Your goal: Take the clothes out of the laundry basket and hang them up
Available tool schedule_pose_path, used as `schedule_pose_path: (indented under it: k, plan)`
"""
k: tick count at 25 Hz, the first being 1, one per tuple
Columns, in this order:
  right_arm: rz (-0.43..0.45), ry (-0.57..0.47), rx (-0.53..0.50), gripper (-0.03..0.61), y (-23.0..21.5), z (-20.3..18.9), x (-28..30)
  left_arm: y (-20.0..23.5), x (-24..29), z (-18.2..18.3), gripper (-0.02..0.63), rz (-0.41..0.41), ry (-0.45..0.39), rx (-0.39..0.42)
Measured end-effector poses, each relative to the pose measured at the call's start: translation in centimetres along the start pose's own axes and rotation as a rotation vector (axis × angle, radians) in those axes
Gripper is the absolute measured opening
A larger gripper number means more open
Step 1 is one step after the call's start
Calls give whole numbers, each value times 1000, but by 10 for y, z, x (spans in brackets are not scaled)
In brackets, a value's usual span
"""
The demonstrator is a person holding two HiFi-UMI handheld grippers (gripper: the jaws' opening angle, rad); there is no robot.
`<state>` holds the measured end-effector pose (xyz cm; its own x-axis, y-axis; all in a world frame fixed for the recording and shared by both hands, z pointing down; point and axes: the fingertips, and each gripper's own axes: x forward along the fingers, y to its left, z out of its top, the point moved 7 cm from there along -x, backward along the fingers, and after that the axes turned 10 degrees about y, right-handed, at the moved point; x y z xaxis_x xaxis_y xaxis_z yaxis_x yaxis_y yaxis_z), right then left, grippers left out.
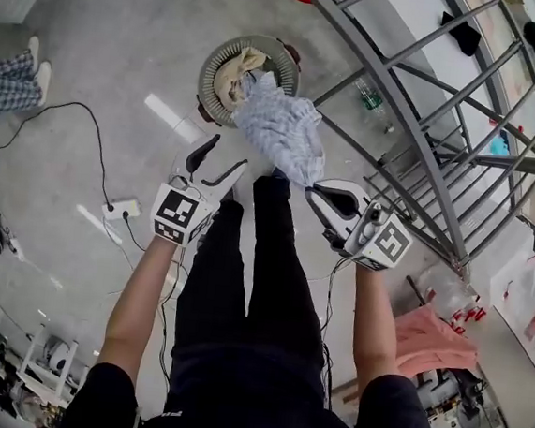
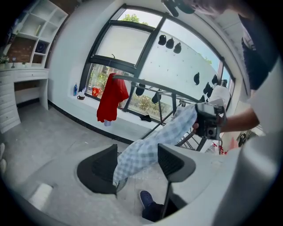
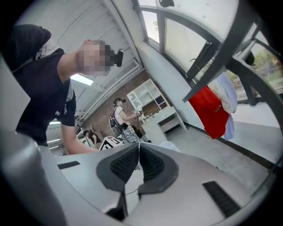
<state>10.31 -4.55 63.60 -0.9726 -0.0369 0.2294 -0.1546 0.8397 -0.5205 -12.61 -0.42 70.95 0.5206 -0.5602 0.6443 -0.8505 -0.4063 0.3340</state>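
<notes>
Rack point(image 1: 417, 129) is standing right of basket point(image 1: 213, 69). Shirt point(image 1: 280, 130) is hanging over basket. Right gripper point(image 1: 312, 186) is pinching shirt's top, jaws pressed together. Left gripper point(image 1: 224, 157) is hovering near basket, jaws spread, shirt passing loosely between.

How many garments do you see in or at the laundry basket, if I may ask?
2: a beige garment lies in the basket; a checked garment stretches from its rim to the shut right gripper. Others may be hidden beneath.

White power strip point(image 1: 120, 208) on the floor point(image 1: 125, 35) — black cable point(image 1: 88, 118) joined (bottle point(image 1: 370, 98) well apart).
</notes>
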Motion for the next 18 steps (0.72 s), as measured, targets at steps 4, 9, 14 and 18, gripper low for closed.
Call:
schedule_pose_path:
  k: [4, 9, 14, 18]
  plan:
    - [69, -5, -27, 9, 30, 32, -4, 12, -19, 29, 273, 4, -14, 50]
    - [128, -68, -85, 9, 80, 97, -9, 7, -67, 80, 273, 18, -67, 83]
    - [226, -69, -190, 9, 134, 160, -23, -1, -94, 123, 273, 2, -99, 99]
    - [313, -46, -272, 9, 179, 199, -38, -19, -106, 156, 273, -64, -121, 151]
